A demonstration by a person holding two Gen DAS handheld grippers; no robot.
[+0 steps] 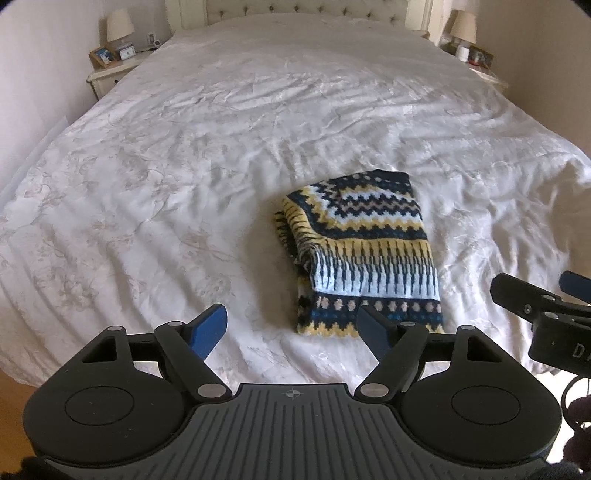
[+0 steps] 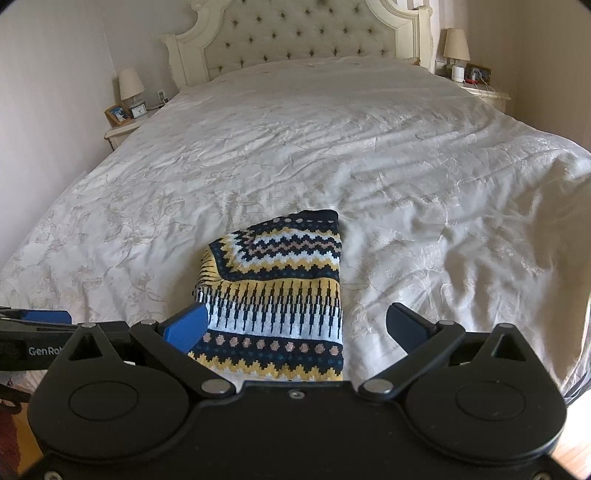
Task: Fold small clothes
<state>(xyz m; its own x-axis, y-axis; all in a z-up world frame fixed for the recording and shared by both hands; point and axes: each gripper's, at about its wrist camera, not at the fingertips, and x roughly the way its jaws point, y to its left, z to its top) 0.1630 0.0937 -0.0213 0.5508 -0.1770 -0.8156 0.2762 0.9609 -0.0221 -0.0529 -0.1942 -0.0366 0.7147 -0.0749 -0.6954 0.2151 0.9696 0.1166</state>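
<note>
A folded knit sweater (image 1: 364, 254) with navy, yellow and pale blue zigzag bands lies on the white bedspread near the bed's foot; it also shows in the right wrist view (image 2: 280, 295). My left gripper (image 1: 291, 330) is open and empty, hovering just short of the sweater's near-left corner. My right gripper (image 2: 295, 326) is open and empty, above the sweater's near edge. The right gripper's fingers (image 1: 517, 291) show at the right edge of the left wrist view. The left gripper's blue fingertip (image 2: 48, 316) shows at the left edge of the right wrist view.
The large bed (image 1: 221, 147) has a wrinkled white floral cover and a tufted headboard (image 2: 295, 33). Nightstands with lamps stand at both sides of the head: left (image 2: 122, 125) and right (image 2: 480, 88). Wooden floor shows at the bed's foot.
</note>
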